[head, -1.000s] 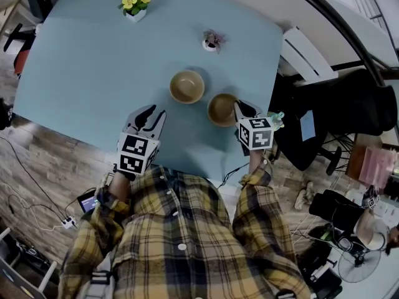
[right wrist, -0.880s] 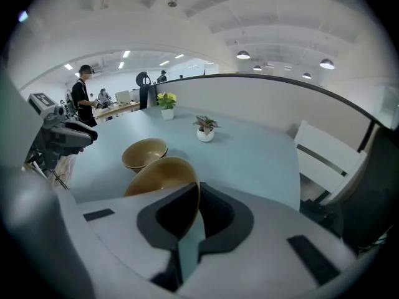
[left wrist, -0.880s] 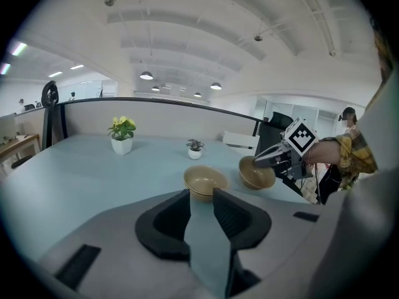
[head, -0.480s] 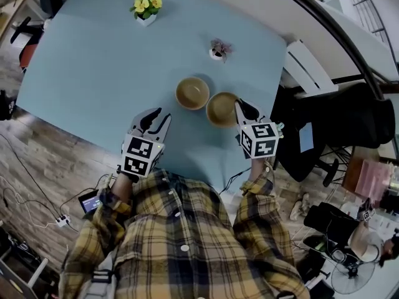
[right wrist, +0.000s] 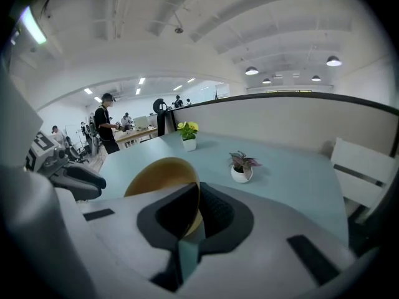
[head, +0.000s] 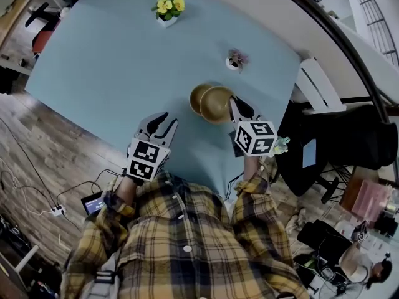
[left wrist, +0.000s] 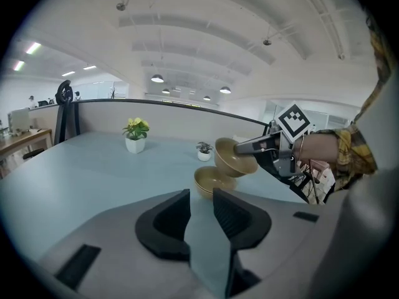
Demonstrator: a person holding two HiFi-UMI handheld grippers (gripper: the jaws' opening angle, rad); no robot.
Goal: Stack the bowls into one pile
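Observation:
Two tan bowls are in play. One bowl [head: 197, 97] [left wrist: 209, 181] rests on the pale blue table [head: 112, 61]. The second bowl [head: 218, 104] [left wrist: 233, 157] [right wrist: 157, 177] hangs tilted just above it and overlaps its right side in the head view. My right gripper [head: 235, 108] [left wrist: 243, 147] [right wrist: 197, 209] is shut on the near rim of that lifted bowl. My left gripper [head: 158, 124] [left wrist: 201, 212] is open, with nothing between its fingers, and hovers near the table's front edge to the left of the bowls.
A white pot of yellow flowers [head: 167, 8] [right wrist: 188, 136] stands at the far side of the table. A small potted plant [head: 235, 60] [left wrist: 204, 151] [right wrist: 240, 167] sits just beyond the bowls. A dark office chair [head: 349, 136] is off the table's right edge.
My right gripper has lifted its bowl off the table and carried it left, from beside the resting bowl to above its right side. The left gripper has hardly moved.

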